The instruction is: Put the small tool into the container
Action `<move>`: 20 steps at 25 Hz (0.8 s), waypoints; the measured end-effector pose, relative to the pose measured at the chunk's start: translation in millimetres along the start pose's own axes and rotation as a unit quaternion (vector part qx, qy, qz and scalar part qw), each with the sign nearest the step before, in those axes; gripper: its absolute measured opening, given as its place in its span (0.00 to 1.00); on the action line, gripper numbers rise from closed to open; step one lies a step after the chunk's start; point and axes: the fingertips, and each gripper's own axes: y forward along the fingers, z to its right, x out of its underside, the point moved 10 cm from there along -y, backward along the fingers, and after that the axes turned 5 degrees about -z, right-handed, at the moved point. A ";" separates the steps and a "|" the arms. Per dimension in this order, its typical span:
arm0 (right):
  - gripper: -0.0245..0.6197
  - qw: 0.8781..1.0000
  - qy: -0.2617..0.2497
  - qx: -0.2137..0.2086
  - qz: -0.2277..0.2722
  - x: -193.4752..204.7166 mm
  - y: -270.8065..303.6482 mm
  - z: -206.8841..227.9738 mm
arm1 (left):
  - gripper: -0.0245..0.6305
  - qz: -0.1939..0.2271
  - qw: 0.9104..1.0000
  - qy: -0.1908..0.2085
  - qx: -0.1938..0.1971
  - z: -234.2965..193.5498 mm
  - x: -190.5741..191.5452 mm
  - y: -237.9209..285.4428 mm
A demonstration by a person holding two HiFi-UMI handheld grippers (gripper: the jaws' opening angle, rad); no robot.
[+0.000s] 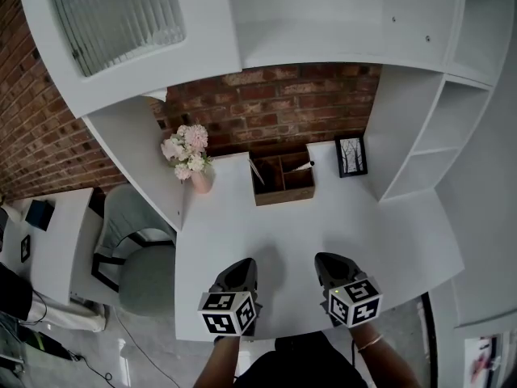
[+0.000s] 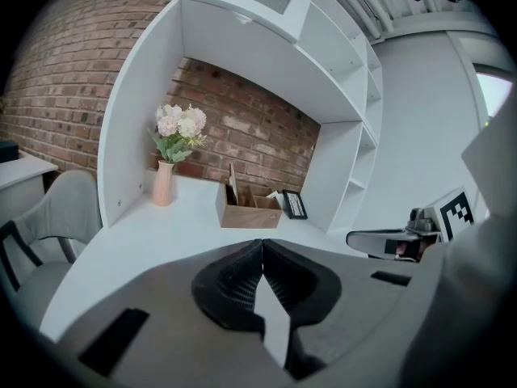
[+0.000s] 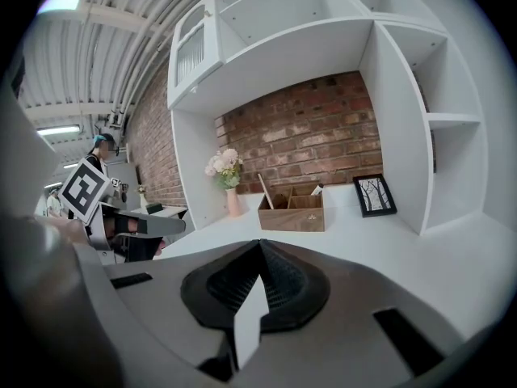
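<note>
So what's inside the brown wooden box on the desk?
In the brown wooden box, a thin pale stick leans in the left compartment; a small white dark-tipped item pokes from the right side. The walls hide their lower ends.

My left gripper (image 2: pixel 262 242) and my right gripper (image 3: pixel 260 242) looked like matt dark-grey plastic, with finely ribbed black pads (image 2: pixel 241 280) that seemed rubbery. The desk (image 1: pixel 339 233) and the shelving (image 1: pixel 408 136) were smooth white board with a dull sheen, set against a rough red brick wall (image 1: pixel 275 103). The compartment box (image 1: pixel 283 194) was plain brown wood, the vase (image 1: pixel 201 181) smooth, pink and ceramic-looking, the chair (image 1: pixel 145 275) covered in grey cloth, and the cabinet door (image 1: pixel 113 14) held ribbed glass.
</note>
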 end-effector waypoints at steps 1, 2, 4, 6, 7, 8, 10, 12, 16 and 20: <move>0.05 1.000 -0.001 0.001 0.000 0.4 -1.0 -0.9 | 0.05 0.001 1.000 0.000 0.001 0.3 0.1 -1.2; 0.05 1.000 -0.003 0.002 0.000 0.8 -2.0 -1.9 | 0.05 0.002 1.000 0.002 0.001 0.7 0.1 -2.6; 0.05 1.000 -0.003 0.004 -0.001 1.2 -4.0 -3.2 | 0.05 0.002 1.000 0.005 0.004 2.0 -0.6 -4.7; 0.05 1.000 -0.002 0.006 -0.001 1.8 -5.8 -3.9 | 0.05 0.003 1.000 0.006 0.006 2.8 -1.4 -5.8; 0.05 1.000 -0.001 0.006 -0.001 2.3 -6.4 -4.3 | 0.05 0.003 1.000 0.006 0.007 2.8 -1.7 -6.2; 0.05 1.000 0.000 0.006 -0.001 2.7 -6.8 -4.8 | 0.05 0.002 1.000 0.008 0.007 2.7 -1.8 -6.5; 0.05 1.000 0.002 0.006 0.000 3.3 -7.4 -5.4 | 0.05 -0.002 1.000 0.017 0.005 3.1 -1.4 -6.8; 0.05 1.000 0.003 0.007 0.001 3.5 -7.9 -5.5 | 0.05 -0.007 1.000 0.024 0.006 4.3 -0.8 -6.7; 0.05 1.000 0.004 0.007 0.003 2.0 -8.1 -5.6 | 0.05 -0.011 1.000 0.022 0.009 4.7 -0.1 -6.8; 0.05 1.000 0.012 0.005 0.006 1.8 -6.5 -5.4 | 0.05 -0.012 1.000 0.021 0.009 2.0 -0.8 -5.2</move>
